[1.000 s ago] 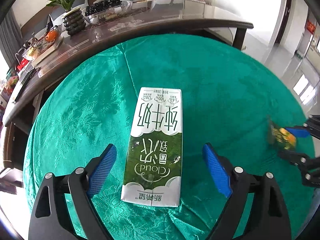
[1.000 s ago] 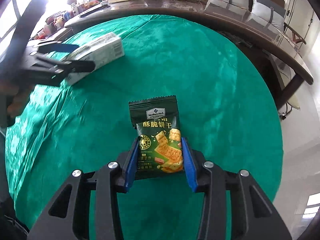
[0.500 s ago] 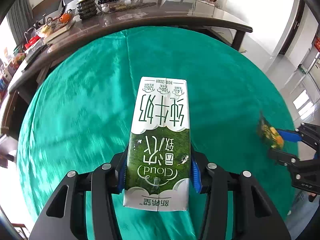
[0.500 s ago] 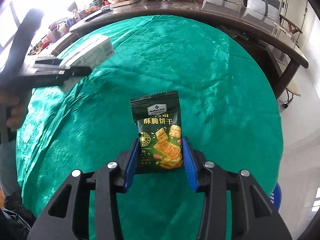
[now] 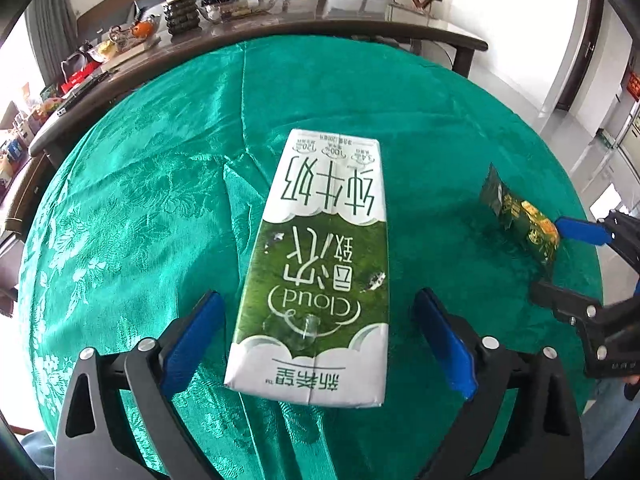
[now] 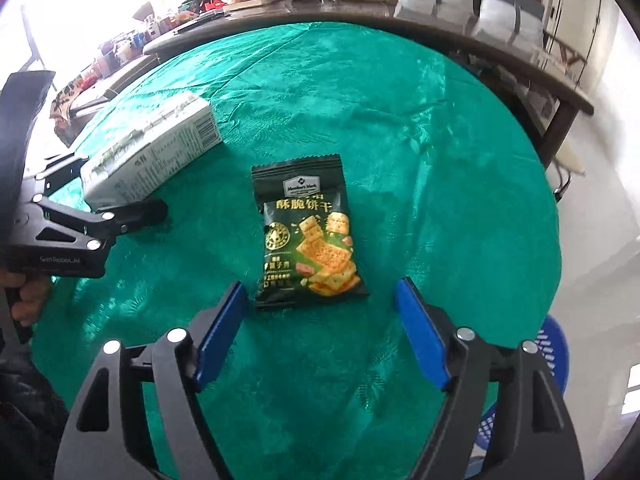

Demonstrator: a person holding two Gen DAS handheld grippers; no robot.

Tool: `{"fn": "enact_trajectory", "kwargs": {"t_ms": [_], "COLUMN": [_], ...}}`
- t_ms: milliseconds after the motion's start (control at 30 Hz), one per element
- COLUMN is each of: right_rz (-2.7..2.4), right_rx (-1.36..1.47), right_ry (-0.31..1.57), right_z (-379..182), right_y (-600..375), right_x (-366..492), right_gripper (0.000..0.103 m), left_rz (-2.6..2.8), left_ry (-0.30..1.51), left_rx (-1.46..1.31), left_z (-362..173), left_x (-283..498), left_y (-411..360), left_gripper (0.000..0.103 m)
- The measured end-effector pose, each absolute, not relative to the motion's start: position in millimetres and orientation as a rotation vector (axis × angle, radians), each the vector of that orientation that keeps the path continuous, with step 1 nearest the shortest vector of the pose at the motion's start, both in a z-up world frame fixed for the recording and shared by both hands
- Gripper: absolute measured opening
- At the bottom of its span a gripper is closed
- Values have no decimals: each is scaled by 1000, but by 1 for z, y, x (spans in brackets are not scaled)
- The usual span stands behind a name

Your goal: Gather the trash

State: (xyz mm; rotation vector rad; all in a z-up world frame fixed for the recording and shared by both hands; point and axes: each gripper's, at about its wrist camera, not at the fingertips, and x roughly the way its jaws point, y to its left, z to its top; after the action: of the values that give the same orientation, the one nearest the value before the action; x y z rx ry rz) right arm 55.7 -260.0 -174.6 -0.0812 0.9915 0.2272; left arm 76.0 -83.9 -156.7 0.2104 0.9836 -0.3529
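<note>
A green and white milk carton [image 5: 320,268] lies flat on the green tablecloth [image 5: 140,200]. My left gripper [image 5: 318,336] is open, its blue pads on either side of the carton's near end and apart from it. A dark green cracker packet [image 6: 308,236] lies flat on the cloth. My right gripper [image 6: 318,328] is open, with its pads just short of the packet's near edge. The carton [image 6: 152,152] and the left gripper [image 6: 132,212] also show at the left of the right wrist view. The packet [image 5: 520,220] and the right gripper [image 5: 560,260] show at the right of the left wrist view.
A long dark table [image 5: 280,20] with a potted plant, fruit and dishes curves behind the round table. A blue plastic basket [image 6: 548,360] stands on the floor below the round table's right edge. White floor lies to the right.
Both grippers have opened: the left let go of the milk carton, the right let go of the cracker packet. Both items now lie flat on the cloth.
</note>
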Motion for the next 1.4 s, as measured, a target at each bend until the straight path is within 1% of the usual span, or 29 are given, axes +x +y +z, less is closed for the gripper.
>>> {"fn": "enact_trajectory", "kwargs": {"t_ms": [200, 367, 500, 733, 800, 867, 900, 967, 1000, 1033, 1067, 1100, 1133, 1233, 1333, 1400], "right_rz": [219, 226, 221, 230, 235, 271, 290, 306, 322, 334, 332, 316, 321, 332, 306, 241], "right_rx": [-68, -71, -65, -74, -80, -56, -49, -73, -88, -93, -97, -103, -93, -50, 56, 133], "right_ry": [997, 986, 968, 1004, 1046, 1073, 1076, 1081, 1100, 1113, 1139, 1137, 1131, 1082, 1035, 1003], "right_z": [-176, -178, -180, -178, -176, -170, -165, -161, -162, -164, -168, -167, -164, -150, -136, -128], "right_y": [-261, -259, -258, -256, -256, -255, -253, -247, -243, -241, -240, -242, -245, -261, -301, -342], "right_x": [57, 55, 53, 57, 63, 70, 75, 84, 90, 96, 102, 105, 106, 96, 82, 70], "right_gripper": [77, 81, 82, 82, 81, 75, 73, 73, 73, 69, 52, 45, 38, 36, 36, 36], "left_rz": [-353, -353, -355, -362, -389, -431, -437, -442, -444, -446, -448, -451, -456, -448, -506, -576], "left_ry": [971, 960, 957, 965, 987, 985, 981, 974, 972, 975, 983, 995, 1015, 1005, 980, 956], "left_rx": [209, 209, 209, 205, 212, 221, 233, 262, 273, 293, 309, 324, 339, 348, 289, 258], "left_z": [-158, -159, -159, -159, -156, -150, -147, -142, -140, -138, -137, -137, -138, -132, -114, -97], "left_x": [74, 70, 70, 70, 72, 76, 79, 85, 87, 92, 96, 100, 104, 106, 102, 95], "left_y": [-83, -82, -82, -82, -82, -81, -82, -85, -87, -90, -93, -95, -97, -100, -114, -139], "left_gripper": [98, 98, 98, 98, 98, 98, 98, 98, 95, 87, 80, 60, 48, 47, 47, 47]}}
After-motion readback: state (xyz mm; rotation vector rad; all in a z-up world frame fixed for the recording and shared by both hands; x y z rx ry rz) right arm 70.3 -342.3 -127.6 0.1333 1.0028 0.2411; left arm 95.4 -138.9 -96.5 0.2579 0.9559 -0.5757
